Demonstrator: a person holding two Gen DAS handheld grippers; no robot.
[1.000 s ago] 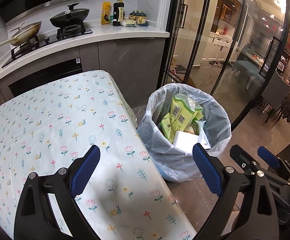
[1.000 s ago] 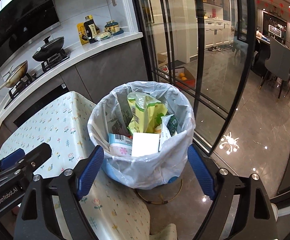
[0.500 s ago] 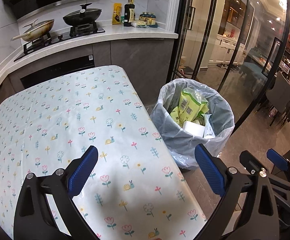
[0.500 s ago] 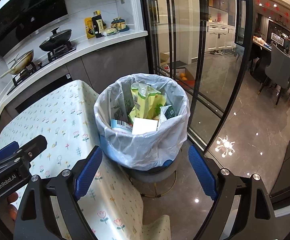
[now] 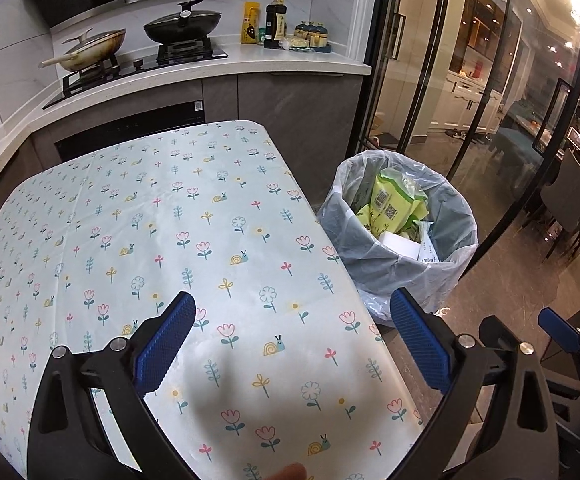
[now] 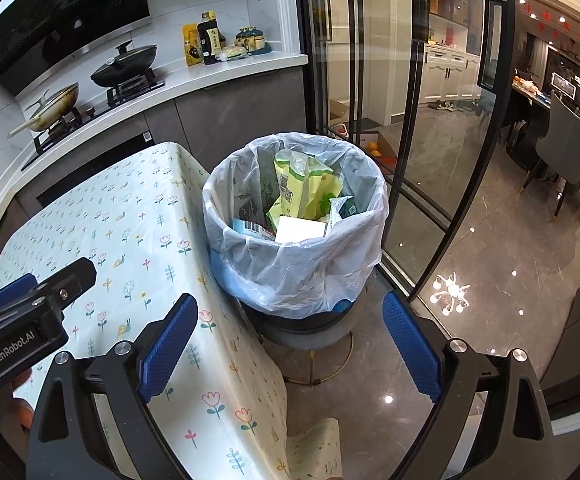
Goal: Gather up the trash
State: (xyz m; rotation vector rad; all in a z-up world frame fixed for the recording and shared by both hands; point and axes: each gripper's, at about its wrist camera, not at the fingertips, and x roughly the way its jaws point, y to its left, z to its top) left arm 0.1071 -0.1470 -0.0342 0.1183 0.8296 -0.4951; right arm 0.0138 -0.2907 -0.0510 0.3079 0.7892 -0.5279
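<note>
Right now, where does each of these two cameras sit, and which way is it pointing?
Left wrist: on the left gripper, angled down over the floral table; right gripper at its right edge.
Right wrist: on the right gripper, jaws opening, nothing between, facing the trash bin.
Both show bin, table, stove.

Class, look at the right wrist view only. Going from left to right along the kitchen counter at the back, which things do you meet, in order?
Pale wok → black lidded pan → yellow packet → dark sauce bottle → cluster of small jars.
</note>
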